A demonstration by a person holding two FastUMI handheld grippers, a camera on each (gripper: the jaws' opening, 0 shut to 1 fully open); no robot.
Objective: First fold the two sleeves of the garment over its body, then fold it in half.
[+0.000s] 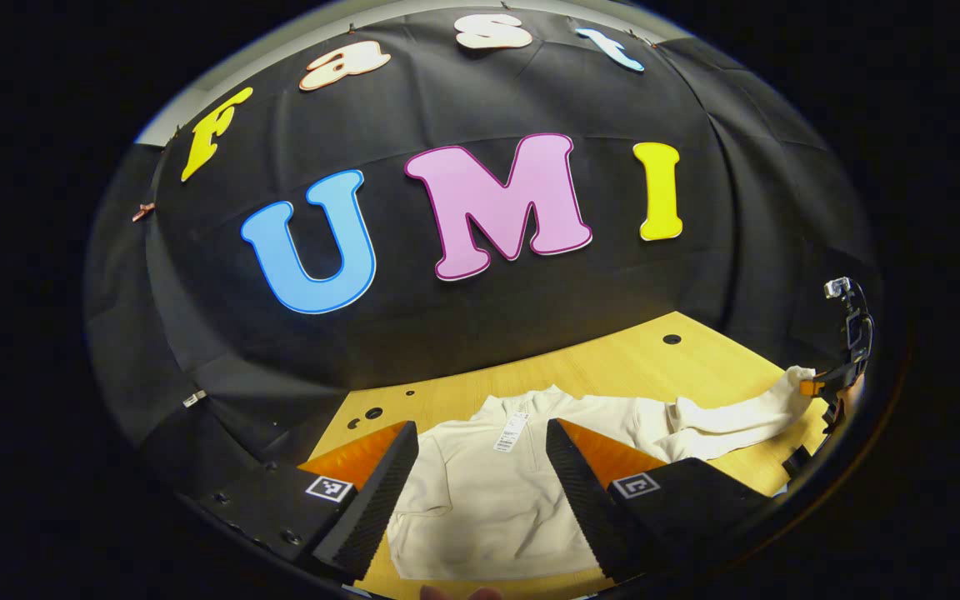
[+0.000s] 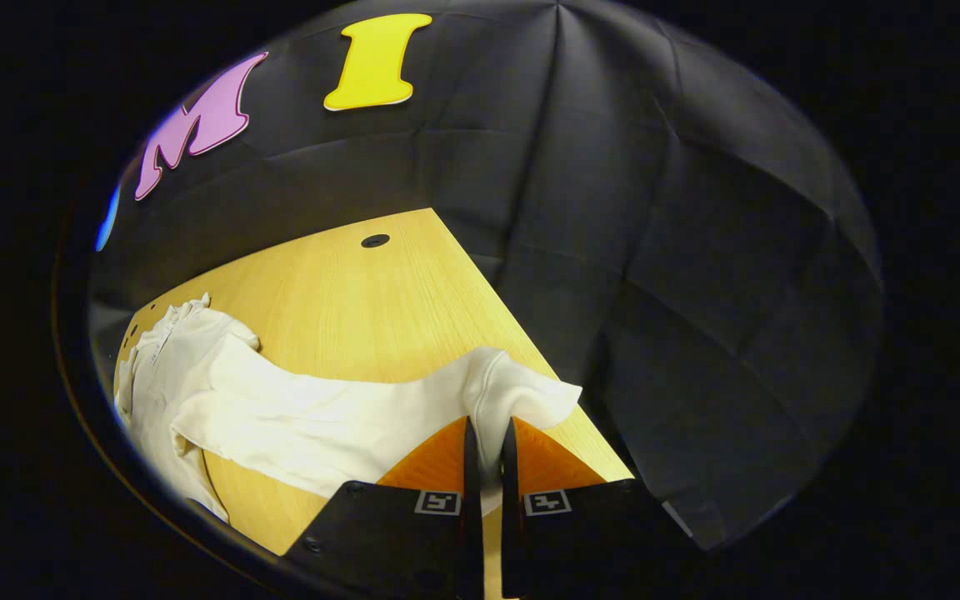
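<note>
Your right gripper [image 2: 484, 442] pinches the sleeve [image 2: 347, 417] cuff; the garment [image 1: 488, 492] body lies under your left gripper [image 1: 480, 483], jaws wide apart. Soft, light, floppy cloth, so keep hold at the cuff.

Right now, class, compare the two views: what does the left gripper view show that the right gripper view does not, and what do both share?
Left gripper view: the left gripper open above the garment's body, with the white tag at the collar. Right gripper view: the right gripper shut on the sleeve near its cuff, seen close. Both share the cream garment, its stretched sleeve, and the wooden table.
</note>
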